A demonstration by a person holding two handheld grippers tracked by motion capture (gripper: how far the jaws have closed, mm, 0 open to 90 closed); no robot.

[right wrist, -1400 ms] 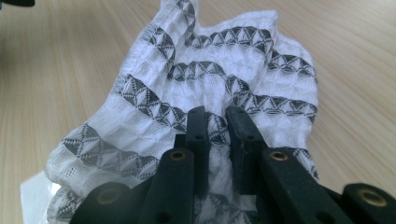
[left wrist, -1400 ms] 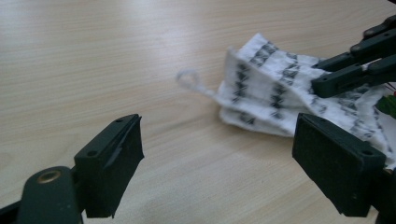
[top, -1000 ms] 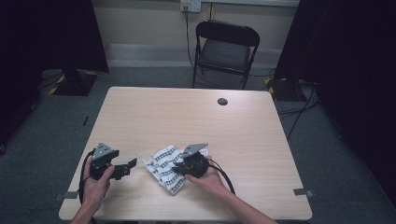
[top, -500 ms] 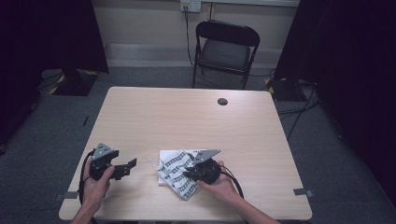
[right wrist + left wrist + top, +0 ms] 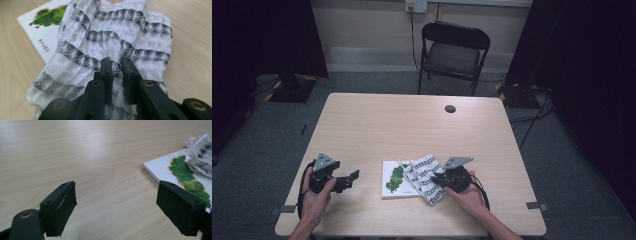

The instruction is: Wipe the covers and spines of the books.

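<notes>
Right gripper view shows the right gripper [image 5: 116,72] with its black jaws pinched nearly together on a fold of the cloth [image 5: 112,45], a white waffle weave with bands of dark triangles. That cloth lies bunched, partly over a white book [image 5: 42,30] with a green picture on its cover, and partly on the table [image 5: 195,37]. In the left gripper view the left gripper [image 5: 116,207] has its jaws spread wide with nothing between them, low over bare wood, the book's corner just beside one jaw. From the high view, the cloth [image 5: 424,177] covers the book's [image 5: 394,179] right part near the table's front edge; the left gripper [image 5: 343,181] sits well apart from the right gripper [image 5: 438,179].
</notes>
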